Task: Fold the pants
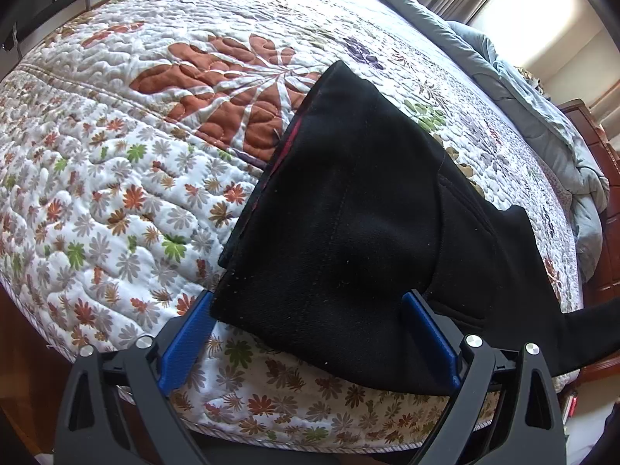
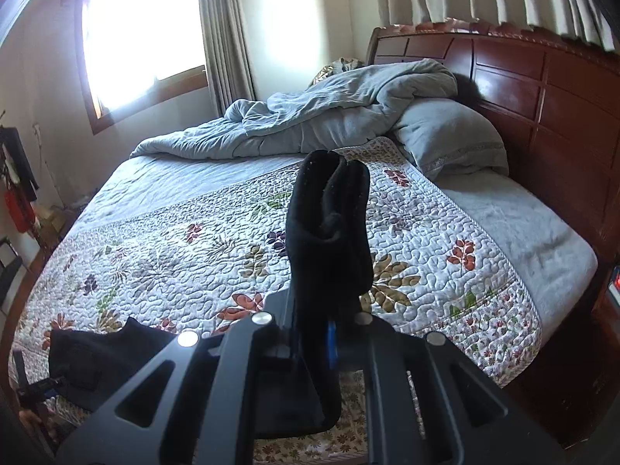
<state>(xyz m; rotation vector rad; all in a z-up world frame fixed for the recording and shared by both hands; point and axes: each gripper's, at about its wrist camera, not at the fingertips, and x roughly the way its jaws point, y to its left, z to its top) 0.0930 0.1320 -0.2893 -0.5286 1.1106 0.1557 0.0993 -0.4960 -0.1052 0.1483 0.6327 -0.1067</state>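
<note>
Left-wrist view: black fabric pants (image 1: 348,224) lie on the near edge of a white quilted bedspread with a leaf print (image 1: 116,178), long axis running from the near edge up and away toward the far middle of the bed, where the narrow end points. A red stripe shows along their left edge. A second black panel spreads to the right, and a strip of it trails off the right side of the view.

The left gripper (image 1: 310,329) hangs over the near hem with its blue-padded fingers (image 1: 182,341) spread wide, one on either side of the cloth and pressing on nothing.

Right-wrist view: the right gripper (image 2: 310,302) is clenched on a bunched fold of the same pants, which stands upright above the jaws in a thick roll, its top pointing toward the far side of the bed. More of the black cloth lies at near left on the bedspread.

Beyond, a rumpled grey duvet (image 2: 310,116) and a grey pillow (image 2: 445,143) sit against a dark red wooden headboard (image 2: 523,89) at far right; a bright window (image 2: 143,46) with beige curtains glows at far left.
</note>
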